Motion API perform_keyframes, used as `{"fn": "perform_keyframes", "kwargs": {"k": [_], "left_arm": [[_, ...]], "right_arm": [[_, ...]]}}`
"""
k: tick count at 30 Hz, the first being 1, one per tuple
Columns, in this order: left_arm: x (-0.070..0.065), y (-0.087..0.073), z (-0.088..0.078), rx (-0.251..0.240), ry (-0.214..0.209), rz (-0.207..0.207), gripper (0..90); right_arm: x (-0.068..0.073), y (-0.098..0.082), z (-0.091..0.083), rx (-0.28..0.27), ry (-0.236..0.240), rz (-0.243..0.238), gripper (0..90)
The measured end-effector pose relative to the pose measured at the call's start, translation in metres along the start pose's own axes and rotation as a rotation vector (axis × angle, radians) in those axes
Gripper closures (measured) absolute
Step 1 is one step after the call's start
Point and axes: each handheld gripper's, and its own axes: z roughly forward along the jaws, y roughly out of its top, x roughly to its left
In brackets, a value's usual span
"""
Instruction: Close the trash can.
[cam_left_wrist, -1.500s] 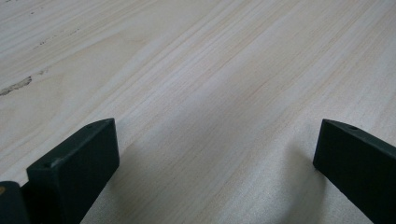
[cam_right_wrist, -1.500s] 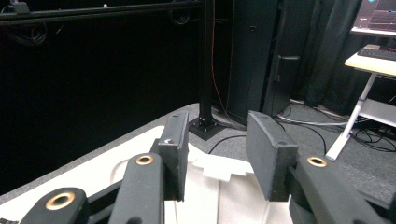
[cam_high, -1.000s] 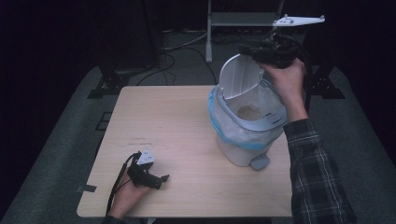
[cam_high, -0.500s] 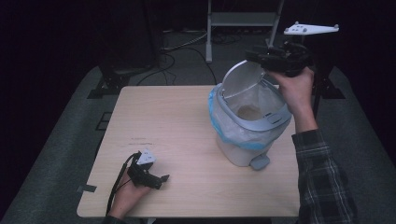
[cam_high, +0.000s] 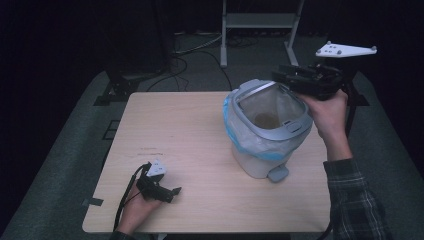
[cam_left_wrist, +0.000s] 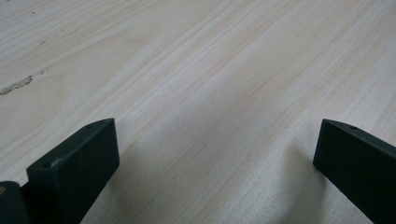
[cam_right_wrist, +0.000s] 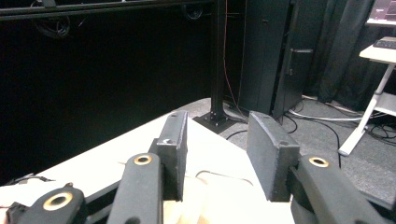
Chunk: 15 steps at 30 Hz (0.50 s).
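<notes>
A white pedal bin (cam_high: 260, 157) with a grey rim and a blue liner (cam_high: 239, 136) stands on the right half of the wooden table (cam_high: 190, 130). Something brown (cam_high: 265, 120) lies inside it. The bin's lid (cam_high: 252, 86) leans low over the back rim. My right gripper (cam_high: 278, 75) sits at the lid's right end, its jaws a little apart, and a pale edge (cam_right_wrist: 217, 198) fills the gap low between them. My left gripper (cam_high: 176, 191) rests open on bare wood (cam_left_wrist: 215, 93) near the front left edge, nothing between its jaws.
The bin's pedal (cam_high: 277, 173) faces the table's front edge. A metal stand (cam_high: 260, 20) and floor cables (cam_high: 195, 45) lie behind the table. A black cabinet (cam_right_wrist: 275, 56) stands beyond the far left corner. A tape scrap (cam_high: 92, 202) marks the front left edge.
The right gripper has moved right and down behind the bin, and the lid has dropped from upright to low at the back rim. The left gripper has stayed put.
</notes>
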Motion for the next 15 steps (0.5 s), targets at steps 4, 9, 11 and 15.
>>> {"fn": "perform_keyframes", "kwargs": {"k": [4, 9, 11, 15], "left_arm": [[0.0, 0.0, 0.0, 0.002, 0.0, 0.0, 0.0], [0.0, 0.0, 0.0, 0.0, 0.001, 0.0, 0.0], [0.0, 0.0, 0.0, 0.001, 0.001, -0.001, 0.0], [0.0, 0.0, 0.0, 0.001, 0.002, -0.002, 0.0]], "right_arm": [[0.003, -0.012, -0.009, 0.0, 0.001, 0.002, 57.9], [0.006, -0.029, -0.019, 0.008, 0.006, 0.015, 57.8], [0.006, -0.034, -0.021, 0.011, 0.009, 0.02, 57.9], [0.007, -0.045, -0.025, 0.021, 0.006, 0.02, 57.8]]}}
